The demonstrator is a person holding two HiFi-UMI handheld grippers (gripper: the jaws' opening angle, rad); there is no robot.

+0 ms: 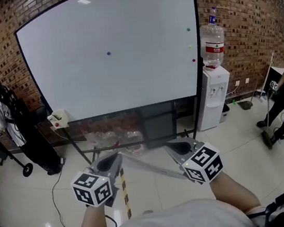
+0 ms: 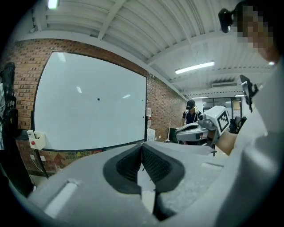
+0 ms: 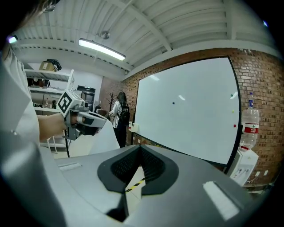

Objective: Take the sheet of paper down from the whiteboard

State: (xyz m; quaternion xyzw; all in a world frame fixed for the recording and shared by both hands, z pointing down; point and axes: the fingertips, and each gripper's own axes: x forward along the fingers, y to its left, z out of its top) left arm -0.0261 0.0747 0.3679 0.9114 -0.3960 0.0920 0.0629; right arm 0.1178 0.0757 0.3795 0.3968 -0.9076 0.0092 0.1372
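A brick wall (image 1: pixel 243 12) stands far, a water dispenser (image 1: pixel 214 95) right, pale glossy floor (image 1: pixel 159 197) near, strip lights (image 3: pixel 101 48) overhead.

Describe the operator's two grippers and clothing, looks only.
The left gripper and right gripper match: pale grey moulded bodies tapering to a beak, with black ribbed pads inside. Each carries a white cube with black square markers. The forearms are unsleeved; the person wears a light grey top.

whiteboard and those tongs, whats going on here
A person holds the sheet of paper between two tongs, left tongs and right tongs each shut on an edge, away from the whiteboard. The board carries only a few small magnets, so the sheet is already down.
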